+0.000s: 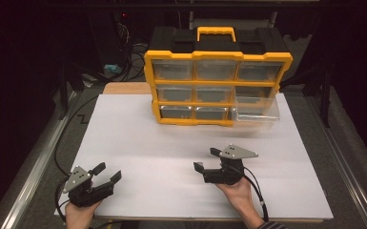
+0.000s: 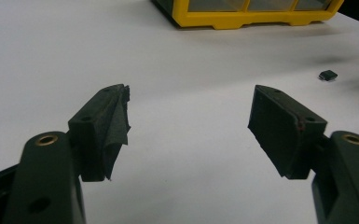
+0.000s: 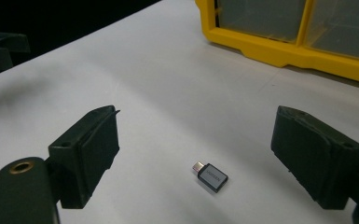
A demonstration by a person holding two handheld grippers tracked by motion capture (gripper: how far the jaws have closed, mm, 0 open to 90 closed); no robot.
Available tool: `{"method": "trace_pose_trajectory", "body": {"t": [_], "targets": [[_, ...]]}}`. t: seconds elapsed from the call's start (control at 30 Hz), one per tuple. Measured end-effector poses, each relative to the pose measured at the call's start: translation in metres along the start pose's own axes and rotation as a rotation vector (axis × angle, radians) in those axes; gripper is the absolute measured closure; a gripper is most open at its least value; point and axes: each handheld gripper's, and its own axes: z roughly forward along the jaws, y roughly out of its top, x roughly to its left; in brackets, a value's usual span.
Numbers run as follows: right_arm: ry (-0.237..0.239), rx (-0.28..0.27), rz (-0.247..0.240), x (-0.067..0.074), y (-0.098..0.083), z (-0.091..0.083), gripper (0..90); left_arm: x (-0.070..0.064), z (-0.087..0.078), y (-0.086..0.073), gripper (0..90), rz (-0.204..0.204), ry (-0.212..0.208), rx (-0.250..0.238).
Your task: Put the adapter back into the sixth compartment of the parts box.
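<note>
Bright white table point(image 1: 138, 138), dark surroundings; soft shadows, slightly blurry close views.

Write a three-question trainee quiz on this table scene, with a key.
1. True or false: the right gripper grips the small grey adapter.
2. Which drawer of the yellow organizer is pulled out? A top left, B centre, C lower right.
3. Fill in: the left gripper's jaws stand ___.

Key: 1 false, the adapter lies on the white table between open jaws. 2 C, the clear drawer. 3 open.
</note>
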Motion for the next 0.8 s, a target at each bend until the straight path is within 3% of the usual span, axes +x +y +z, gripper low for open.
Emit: {"method": "trace_pose_trajectory", "body": {"t": [0.17, 0.37, 0.53, 0.73, 0.8], "targets": [[0.015, 0.088, -0.038, -0.001, 0.013, 0.004, 16.5, 0.0, 0.0, 0.0, 29.3, 0.002, 0.004, 0.0], [0.004, 0.2, -0.072, -0.003, 0.026, 0.01, 29.3, -0.001, 0.0, 0.0, 29.6, 0.001, 0.005, 0.001], [-0.027, 0.363, -0.121, -0.006, 0.033, 0.022, 37.4, -0.002, 0.001, 0.001, 29.5, 0.006, 0.0, 0.004], [-0.002, 0.519, -0.115, -0.009, 0.04, 0.035, 46.1, -0.001, 0.002, 0.001, 29.5, 0.004, -0.001, 0.006], [0.005, 0.545, -0.111, -0.009, 0.04, 0.037, 47.4, -0.001, 0.002, 0.001, 29.4, 0.003, -0.001, 0.007]]}}
